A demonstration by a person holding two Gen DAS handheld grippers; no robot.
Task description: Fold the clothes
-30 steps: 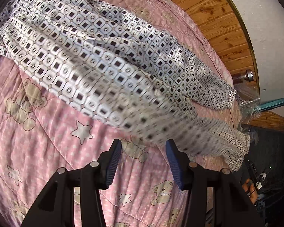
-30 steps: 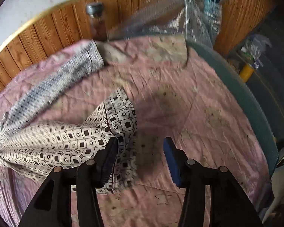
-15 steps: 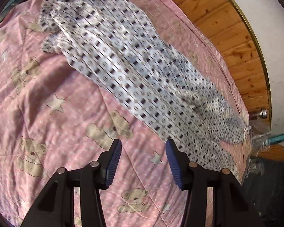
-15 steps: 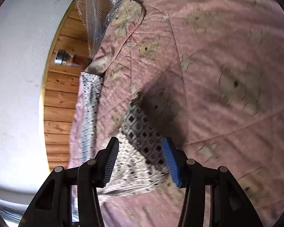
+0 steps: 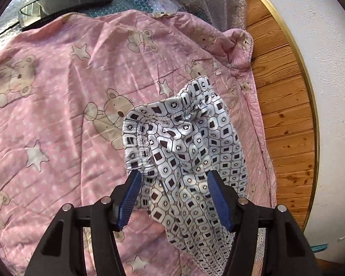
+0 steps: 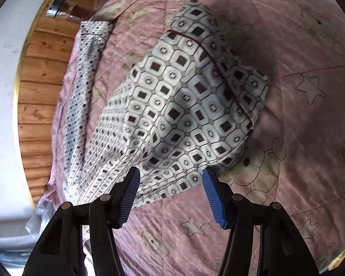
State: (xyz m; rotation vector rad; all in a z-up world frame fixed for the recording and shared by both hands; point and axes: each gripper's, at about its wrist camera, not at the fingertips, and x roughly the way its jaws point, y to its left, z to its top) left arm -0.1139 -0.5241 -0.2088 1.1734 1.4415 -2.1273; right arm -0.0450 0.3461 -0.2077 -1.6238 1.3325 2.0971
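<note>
Left wrist view: the left gripper [image 5: 173,197] stands wide open, its blue pads on either side of the gathered waistband end of the patterned trousers [image 5: 184,142], gripping nothing; the cloth bunches in a loose mound between and ahead of the jaws. The garment lies on the pink quilt [image 5: 57,105] covering the bed, close to the edge by the wood-panelled wall [image 5: 285,115]. Right wrist view: the right gripper [image 6: 170,184] is likewise spread wide and empty, poised at the hem of one trouser leg [image 6: 191,96], which lies flat and broad ahead of it; the other leg [image 6: 85,69] runs as a narrow strip along the quilt's far edge, apart from the first. Judged step: taking hold of both ends before any fold, as the legs are not yet laid together. Next move calls for each gripper to settle onto an edge and close on few layers, waistband and hem, without catching the quilt beneath.
</note>
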